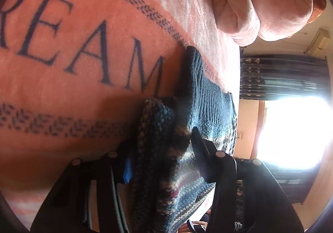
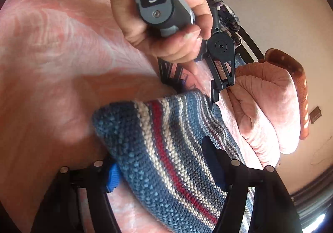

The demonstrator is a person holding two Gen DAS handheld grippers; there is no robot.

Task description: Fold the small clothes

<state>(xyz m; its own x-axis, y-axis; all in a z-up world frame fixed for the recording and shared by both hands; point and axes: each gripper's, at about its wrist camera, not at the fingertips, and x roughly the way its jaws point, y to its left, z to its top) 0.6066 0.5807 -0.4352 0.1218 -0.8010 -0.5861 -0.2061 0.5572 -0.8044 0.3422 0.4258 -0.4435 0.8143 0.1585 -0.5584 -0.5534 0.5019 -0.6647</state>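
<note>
Knitted wool in blue, cream and red stripes makes up the small sweater (image 2: 166,149), which lies on a pink blanket (image 2: 52,46) spread over a bed. In the right wrist view, the right gripper (image 2: 164,168) has a bunched fold of the sweater pinched between its two fingers, one blue-padded finger (image 2: 113,179) at 8 o'clock and the other at 4 o'clock, with the knit filling the gap between them. At 12 o'clock a hand (image 2: 158,14) holds the grey handle of the left gripper (image 2: 214,98), whose black tips touch the sweater's far edge.

In the left wrist view, the left gripper (image 1: 164,160) is likewise closed on a thick fold of the sweater (image 1: 187,108), the fabric rising between its fingers toward the centre. Large dark letters (image 1: 83,46) reading "REAM" cross the blanket (image 1: 62,98) from 9 o'clock to the middle. A rolled pink quilt (image 1: 260,4) sits at 1 o'clock, and a dark curtain (image 1: 281,77) hangs at 3 o'clock above a bright window (image 1: 295,129).
</note>
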